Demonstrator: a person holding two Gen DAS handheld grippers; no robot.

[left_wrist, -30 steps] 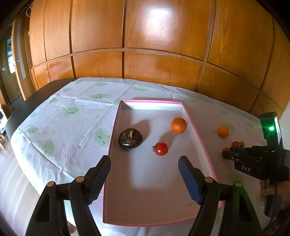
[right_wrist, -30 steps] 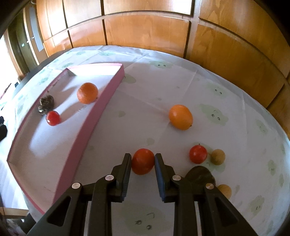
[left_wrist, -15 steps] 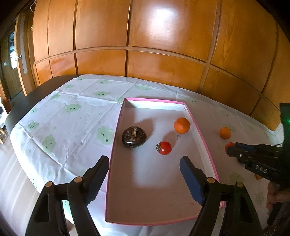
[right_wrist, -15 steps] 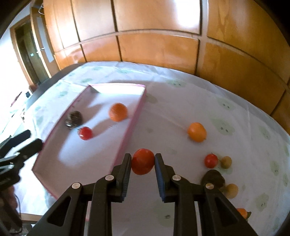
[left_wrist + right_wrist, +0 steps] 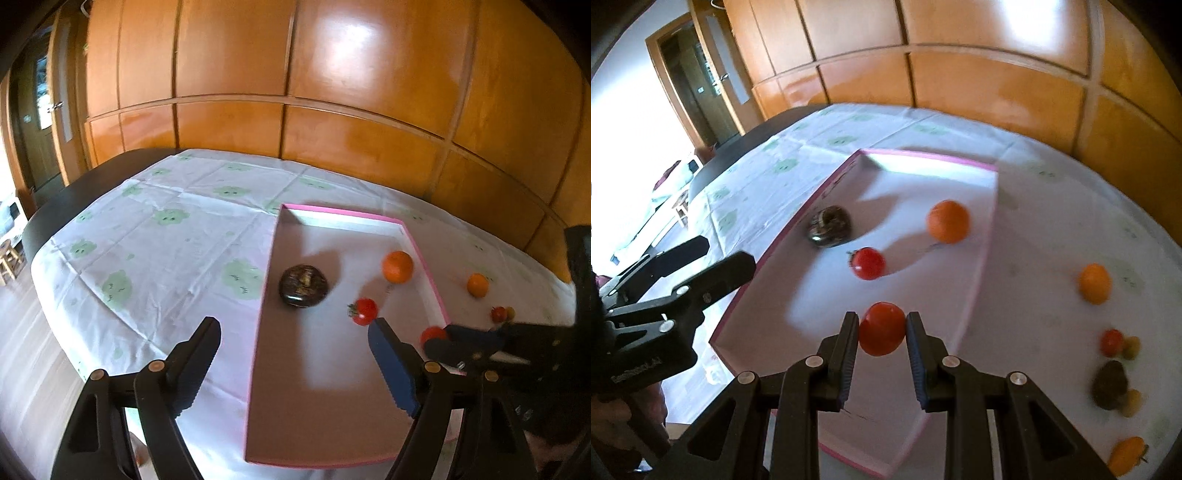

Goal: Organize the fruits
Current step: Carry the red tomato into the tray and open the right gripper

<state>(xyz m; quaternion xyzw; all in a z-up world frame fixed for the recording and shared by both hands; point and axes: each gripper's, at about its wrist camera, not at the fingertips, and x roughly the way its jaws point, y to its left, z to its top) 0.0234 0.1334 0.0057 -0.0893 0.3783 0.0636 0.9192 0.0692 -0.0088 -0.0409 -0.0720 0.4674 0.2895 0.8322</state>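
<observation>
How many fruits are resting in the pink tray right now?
3: a dark round fruit near the left wall, an orange toward the right wall, and a small tomato between them. A fourth tomato is gripped above the tray.

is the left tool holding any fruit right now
No, the left tool stands wide open over the pink tray with nothing between its fingers, while the right tool grips a red tomato.

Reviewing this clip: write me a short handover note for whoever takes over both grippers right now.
Right gripper: shut on a red tomato, held over the pink tray.
Left gripper: jaws just opening, nothing between them.
Done: dark fruit, orange and small tomato are in the tray.
Left: release the held tomato, then move the fruits on the tablecloth, including another orange.
</observation>
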